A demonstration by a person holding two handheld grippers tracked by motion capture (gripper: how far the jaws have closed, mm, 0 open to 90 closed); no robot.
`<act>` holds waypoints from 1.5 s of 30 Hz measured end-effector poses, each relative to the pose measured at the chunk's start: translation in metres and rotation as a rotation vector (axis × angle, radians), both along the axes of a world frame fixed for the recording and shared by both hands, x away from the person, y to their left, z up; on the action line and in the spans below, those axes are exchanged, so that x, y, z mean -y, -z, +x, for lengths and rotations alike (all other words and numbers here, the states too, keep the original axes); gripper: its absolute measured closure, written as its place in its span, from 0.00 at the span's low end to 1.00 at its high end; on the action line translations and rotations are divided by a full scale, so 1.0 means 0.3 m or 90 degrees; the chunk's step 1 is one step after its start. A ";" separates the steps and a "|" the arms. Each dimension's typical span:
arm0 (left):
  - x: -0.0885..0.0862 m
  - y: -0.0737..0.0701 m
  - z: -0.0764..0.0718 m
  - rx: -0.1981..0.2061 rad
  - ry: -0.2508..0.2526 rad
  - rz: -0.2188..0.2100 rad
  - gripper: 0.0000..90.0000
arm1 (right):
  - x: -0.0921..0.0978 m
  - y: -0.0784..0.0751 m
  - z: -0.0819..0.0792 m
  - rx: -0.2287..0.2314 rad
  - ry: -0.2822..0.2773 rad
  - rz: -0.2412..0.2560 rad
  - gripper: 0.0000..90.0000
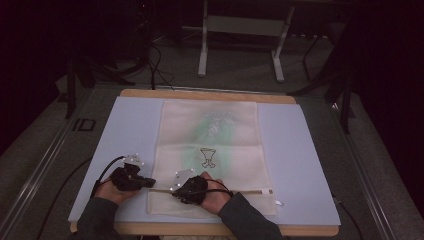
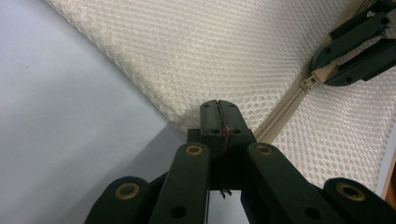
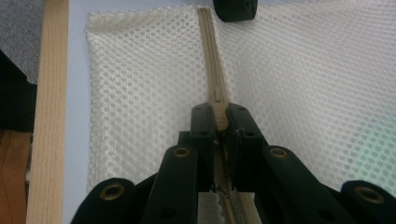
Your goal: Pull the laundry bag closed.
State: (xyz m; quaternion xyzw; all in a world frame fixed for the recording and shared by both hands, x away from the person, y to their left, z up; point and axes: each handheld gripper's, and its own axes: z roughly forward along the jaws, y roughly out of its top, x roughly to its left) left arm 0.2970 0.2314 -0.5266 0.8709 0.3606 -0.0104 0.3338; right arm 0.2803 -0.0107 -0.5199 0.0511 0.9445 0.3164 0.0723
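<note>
Surrounding the scene, a dark room is showing grey carpet (image 1: 240, 65) and a white table frame (image 1: 240, 30). A wooden table (image 1: 210, 94) is carrying a pale blue mat (image 1: 130, 130), on which a cream mesh bag (image 1: 210, 150) is lying flat. The left gripper (image 2: 218, 109) is pinching the bag's edge beside the zipper (image 3: 212, 56); the right gripper (image 3: 219, 116) is clamping the zipper slider (image 3: 218, 112).

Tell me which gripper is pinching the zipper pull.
The right gripper: its jaws clamp the beige zipper pull. The left gripper pinches the mesh bag's edge instead.
</note>
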 end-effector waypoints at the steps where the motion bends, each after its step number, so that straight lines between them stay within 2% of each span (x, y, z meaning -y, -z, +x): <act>1: -0.001 0.001 0.000 0.000 -0.001 -0.002 1.00 | 0.003 0.000 -0.001 0.001 0.001 0.000 0.91; 13: -0.001 0.001 0.000 0.000 -0.002 -0.002 1.00 | 0.038 -0.004 -0.005 0.009 0.004 -0.008 0.91; 22: -0.002 0.001 0.000 -0.001 -0.001 -0.003 1.00 | 0.067 -0.006 0.001 -0.002 0.016 -0.008 0.91; 45: -0.003 0.002 0.000 -0.002 -0.001 -0.003 1.00 | 0.128 -0.011 -0.005 0.001 0.026 -0.022 0.91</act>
